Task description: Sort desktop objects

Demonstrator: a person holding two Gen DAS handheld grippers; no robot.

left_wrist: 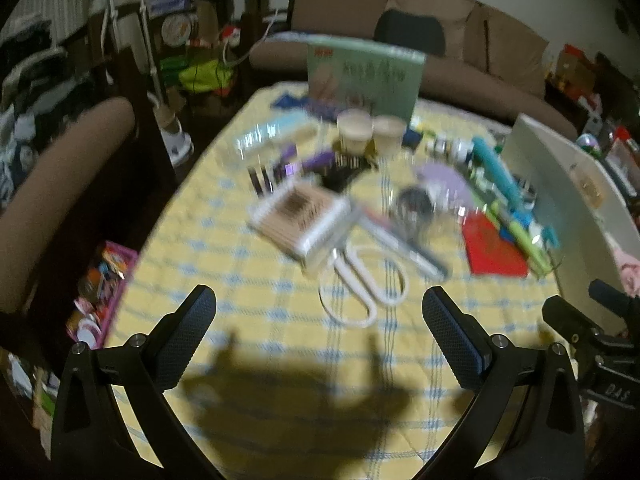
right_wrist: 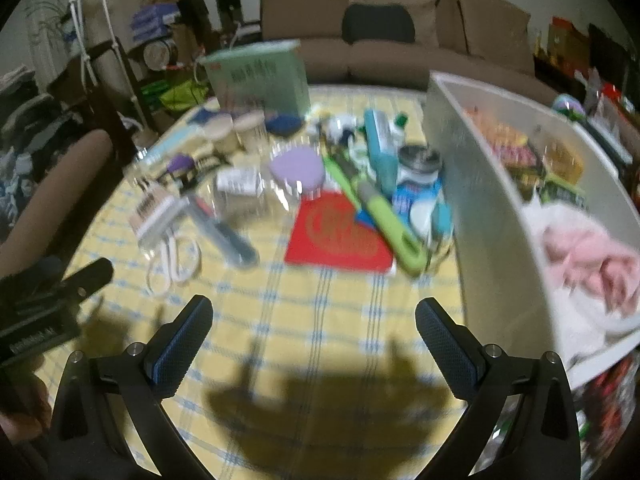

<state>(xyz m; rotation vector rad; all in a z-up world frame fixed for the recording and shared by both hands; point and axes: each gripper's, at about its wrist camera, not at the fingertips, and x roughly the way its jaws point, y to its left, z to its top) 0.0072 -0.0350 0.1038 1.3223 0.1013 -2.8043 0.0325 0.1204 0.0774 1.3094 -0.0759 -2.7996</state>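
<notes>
Both views are blurred. A clutter of desktop objects lies on a yellow checked tablecloth (left_wrist: pixel 248 276): a clear box of cotton swabs (left_wrist: pixel 304 220), white-handled scissors (left_wrist: pixel 360 284), a red booklet (right_wrist: pixel 340 232), a green-handled tool (right_wrist: pixel 384 216), a lilac round pad (right_wrist: pixel 296 168), two pale jars (left_wrist: pixel 370 134) and a green box (left_wrist: pixel 364 76) standing behind. My left gripper (left_wrist: pixel 320 304) hangs open over bare cloth, just short of the scissors. My right gripper (right_wrist: pixel 314 312) is open too, above the cloth in front of the red booklet. Neither holds anything.
A white bin (right_wrist: pixel 500 184) with packets and a pink cloth stands at the table's right side. A brown sofa (right_wrist: pixel 400 40) lies beyond the table and a brown chair arm (left_wrist: pixel 60 200) at the left. A pink basket (left_wrist: pixel 100 292) of small items sits on the floor, left.
</notes>
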